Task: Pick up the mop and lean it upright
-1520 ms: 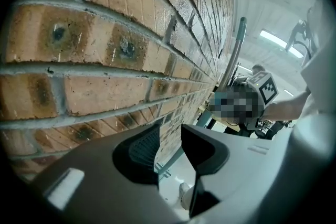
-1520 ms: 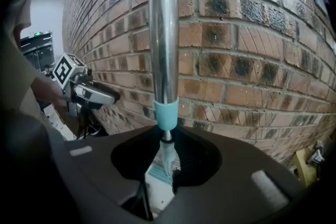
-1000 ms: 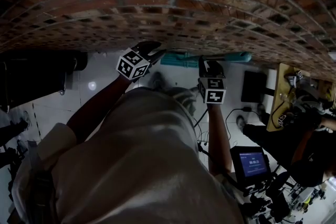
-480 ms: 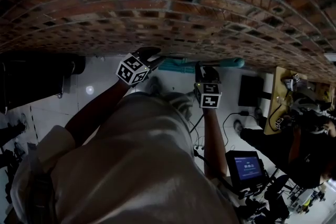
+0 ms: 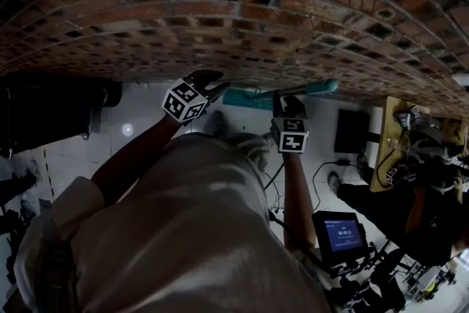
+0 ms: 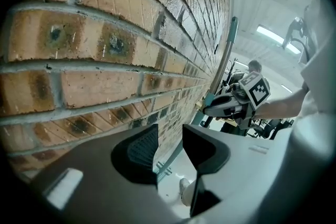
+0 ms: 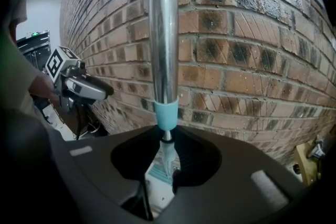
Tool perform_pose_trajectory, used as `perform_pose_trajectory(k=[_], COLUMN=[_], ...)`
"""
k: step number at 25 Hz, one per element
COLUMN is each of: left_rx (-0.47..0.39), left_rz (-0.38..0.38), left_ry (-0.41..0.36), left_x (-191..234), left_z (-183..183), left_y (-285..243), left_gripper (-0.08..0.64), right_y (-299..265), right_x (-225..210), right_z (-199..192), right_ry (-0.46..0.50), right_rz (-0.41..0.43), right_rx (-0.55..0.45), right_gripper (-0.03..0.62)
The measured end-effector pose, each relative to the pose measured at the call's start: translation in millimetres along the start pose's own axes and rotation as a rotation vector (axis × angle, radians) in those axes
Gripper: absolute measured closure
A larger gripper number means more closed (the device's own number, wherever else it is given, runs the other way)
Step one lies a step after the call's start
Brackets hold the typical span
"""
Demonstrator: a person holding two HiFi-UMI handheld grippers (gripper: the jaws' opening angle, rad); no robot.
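Note:
The mop stands steeply along the brick wall (image 5: 220,4). Its silver pole (image 7: 163,34) with a teal collar (image 7: 167,115) runs down between the jaws of my right gripper (image 7: 168,160), which is shut on it. In the head view the teal handle end (image 5: 314,89) sticks out past my right gripper (image 5: 287,100) and the teal mop head (image 5: 242,97) lies at the wall's foot. My left gripper (image 6: 169,147) is open with nothing between its fingers, close to the wall and left of the pole (image 6: 227,52). In the head view my left gripper (image 5: 215,80) is near the mop head.
The brick wall (image 6: 105,50) fills the space just ahead of both grippers. A black object (image 5: 51,110) stands at the left on the white floor. To the right are a wooden table (image 5: 388,135), a small screen (image 5: 339,233), cables and a seated person (image 5: 425,194).
The mop handle's teal end has swung closer to my right gripper and now slants. My right gripper has sunk slightly along with it. The left gripper has stayed put.

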State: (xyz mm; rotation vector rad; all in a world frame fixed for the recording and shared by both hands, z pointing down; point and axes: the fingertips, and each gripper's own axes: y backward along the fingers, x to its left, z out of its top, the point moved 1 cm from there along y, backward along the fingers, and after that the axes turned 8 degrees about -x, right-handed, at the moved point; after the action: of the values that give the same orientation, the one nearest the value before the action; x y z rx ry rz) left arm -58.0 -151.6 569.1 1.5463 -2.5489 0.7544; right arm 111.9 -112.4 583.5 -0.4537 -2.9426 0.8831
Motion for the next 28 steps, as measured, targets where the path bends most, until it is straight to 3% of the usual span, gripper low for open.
perform_pose_trajectory(k=[28], left_rx=[0.053], left_rz=[0.036], left_ry=[0.0], left_x=[7], left_z=[-10], left_y=[15], left_gripper=[0.399], right_y=[-31], right_x=[1], right_z=[-27], right_ry=[0.007], right_rz=[0.014], right_rx=[0.038], right_gripper=[0.503])
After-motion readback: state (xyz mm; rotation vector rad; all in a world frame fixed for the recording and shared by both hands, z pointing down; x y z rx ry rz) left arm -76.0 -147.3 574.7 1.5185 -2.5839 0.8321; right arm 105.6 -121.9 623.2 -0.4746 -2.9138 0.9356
